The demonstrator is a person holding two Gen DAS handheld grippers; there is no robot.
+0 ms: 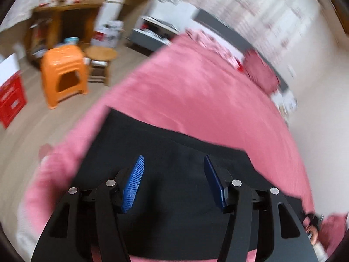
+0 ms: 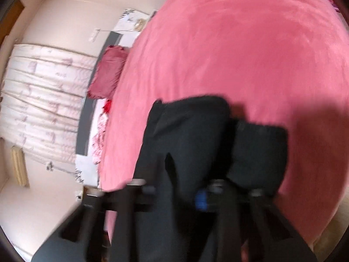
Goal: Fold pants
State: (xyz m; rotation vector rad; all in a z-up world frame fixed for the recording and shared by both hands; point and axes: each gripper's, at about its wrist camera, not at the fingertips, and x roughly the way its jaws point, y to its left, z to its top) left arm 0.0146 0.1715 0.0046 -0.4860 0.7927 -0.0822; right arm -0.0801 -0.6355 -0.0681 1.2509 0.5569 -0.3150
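Observation:
The black pants lie spread on the pink bedspread. My left gripper hovers over them, open and empty, its blue pads wide apart. In the right wrist view the pants hang in folds over my right gripper. The frame is blurred and the cloth hides its fingertips. Only a bit of one blue pad shows, so I cannot tell how its jaws stand.
The pink bedspread covers a wide bed. A dark red pillow lies at the headboard by a white curtain. An orange stool, a round wooden stool and a red box stand on the floor.

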